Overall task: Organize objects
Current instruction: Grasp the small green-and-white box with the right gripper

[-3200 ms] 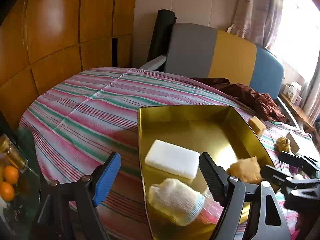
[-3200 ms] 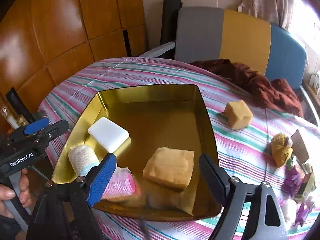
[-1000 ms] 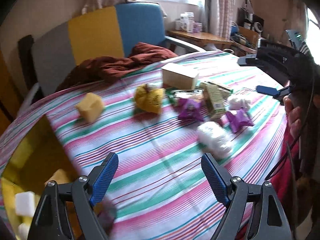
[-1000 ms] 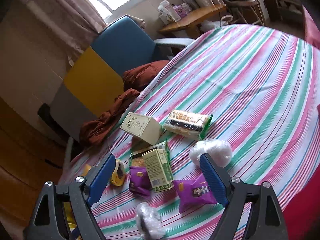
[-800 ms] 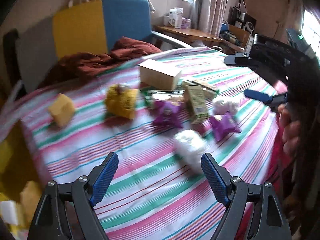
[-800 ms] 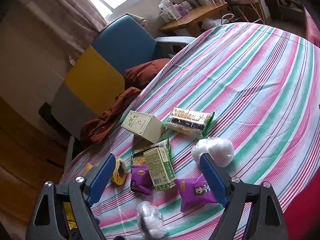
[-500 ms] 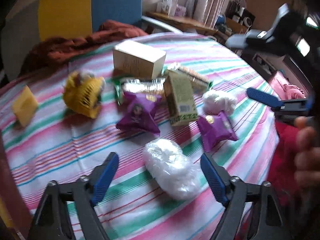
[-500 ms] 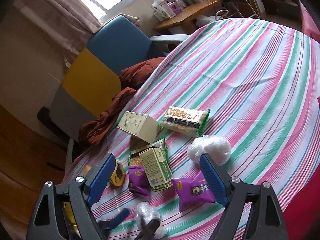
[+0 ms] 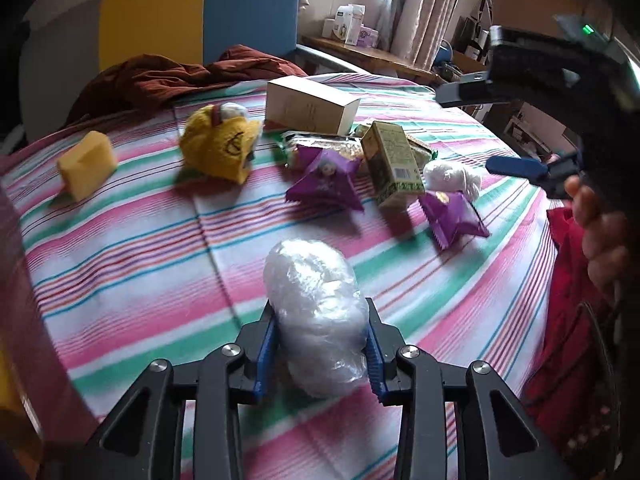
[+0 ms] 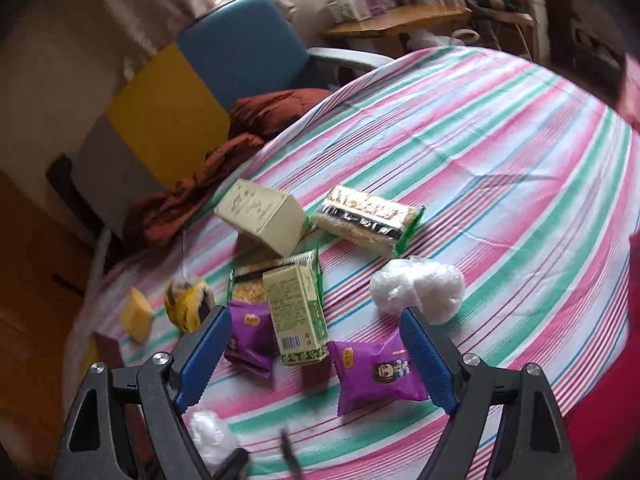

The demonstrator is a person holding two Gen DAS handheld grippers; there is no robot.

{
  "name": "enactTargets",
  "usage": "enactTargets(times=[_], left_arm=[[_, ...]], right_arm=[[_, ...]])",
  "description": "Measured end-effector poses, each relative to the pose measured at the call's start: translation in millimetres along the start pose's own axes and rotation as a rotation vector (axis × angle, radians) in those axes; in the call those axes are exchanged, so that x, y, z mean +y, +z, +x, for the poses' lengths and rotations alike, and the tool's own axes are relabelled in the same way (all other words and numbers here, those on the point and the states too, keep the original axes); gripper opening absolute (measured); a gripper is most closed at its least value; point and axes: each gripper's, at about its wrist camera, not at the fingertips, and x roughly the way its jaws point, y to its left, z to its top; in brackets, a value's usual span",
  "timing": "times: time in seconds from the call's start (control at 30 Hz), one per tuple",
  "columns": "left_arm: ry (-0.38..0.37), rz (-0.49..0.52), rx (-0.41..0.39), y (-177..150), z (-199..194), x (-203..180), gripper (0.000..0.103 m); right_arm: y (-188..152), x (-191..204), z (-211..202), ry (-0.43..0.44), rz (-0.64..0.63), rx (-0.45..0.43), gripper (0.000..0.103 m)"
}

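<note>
Left tool [image 9: 320,344] was clenched on the plastic-wrapped white bundle [image 9: 316,312], which sat near the table's [image 9: 120,248] front edge with its long axis running away from the tool, along the fingers. Right tool [image 10: 316,356] hung released above the snack pile, a purple packet [image 10: 376,372] lying under its gap and a second white bundle [image 10: 416,284] just beyond its right finger.
</note>
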Motion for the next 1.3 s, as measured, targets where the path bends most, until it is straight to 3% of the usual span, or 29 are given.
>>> enactTargets(times=[0.2,0.4,0.5,0.67,0.87,1.3], left_arm=[[0.007,0.004,-0.018,-5,-1,5,0.035],[0.022,0.058,-0.071,-16,-5,2,0.035],[0.018,0.057,-0.078,-15,-3,3,0.035],[0.023,0.062,-0.097,-17,-3,2,0.035],[0.019,0.057,-0.108,-21,-5,1,0.035],[0.021,0.061,-0.113,-21,-7,2,0.035]], right_arm=[[-8,20,12,-0.062,-0.128,0.051,0.075],[-6,35,28,-0.100,-0.182,0.120,0.071],[2,46,37,-0.134,-0.237,0.109,0.069],[3,45,67,-0.222,-0.271,0.159,0.031],[6,44,51,-0.172,-0.260,0.081,0.030],[11,55,36,-0.116,-0.288,0.001,0.030]])
